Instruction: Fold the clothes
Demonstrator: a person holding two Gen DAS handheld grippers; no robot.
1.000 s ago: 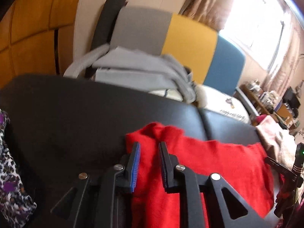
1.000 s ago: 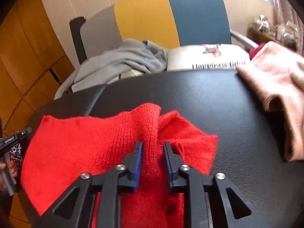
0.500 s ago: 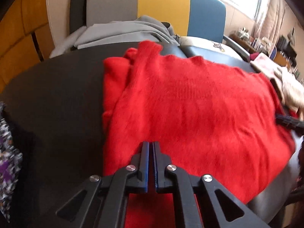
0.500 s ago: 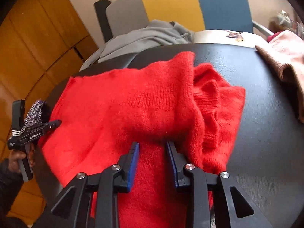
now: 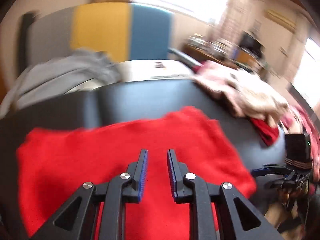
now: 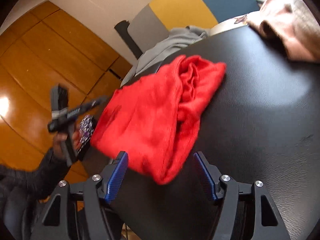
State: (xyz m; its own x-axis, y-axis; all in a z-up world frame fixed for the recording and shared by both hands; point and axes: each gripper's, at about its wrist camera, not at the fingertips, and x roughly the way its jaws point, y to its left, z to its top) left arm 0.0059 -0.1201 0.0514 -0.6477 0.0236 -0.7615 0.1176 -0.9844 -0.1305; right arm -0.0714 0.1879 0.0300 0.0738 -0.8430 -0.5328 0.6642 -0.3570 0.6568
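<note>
A red knit sweater [image 5: 112, 152] lies folded on a black leather surface [image 5: 152, 98]. My left gripper [image 5: 157, 154] hovers over its near edge, open, with nothing between the blue pads. In the right wrist view the sweater [image 6: 152, 116] lies ahead, its right side bunched. My right gripper [image 6: 161, 158] is wide open just short of the sweater's near corner, empty. The left gripper [image 6: 66, 112] shows at the left of that view, the right gripper [image 5: 280, 172] at the right of the left wrist view.
A pink garment [image 5: 246, 92] lies at the surface's far right, also in the right wrist view [image 6: 288, 26]. A grey garment [image 5: 66, 74] lies on a grey, yellow and blue chair [image 5: 120, 30] behind. A leopard-print cloth [image 6: 87, 128] hangs at the left edge. Wooden panels [image 6: 40, 64] stand left.
Both grippers have let go of the red sweater and opened. They pulled back toward the near edge; the sweater now lies folded flat on the surface.
</note>
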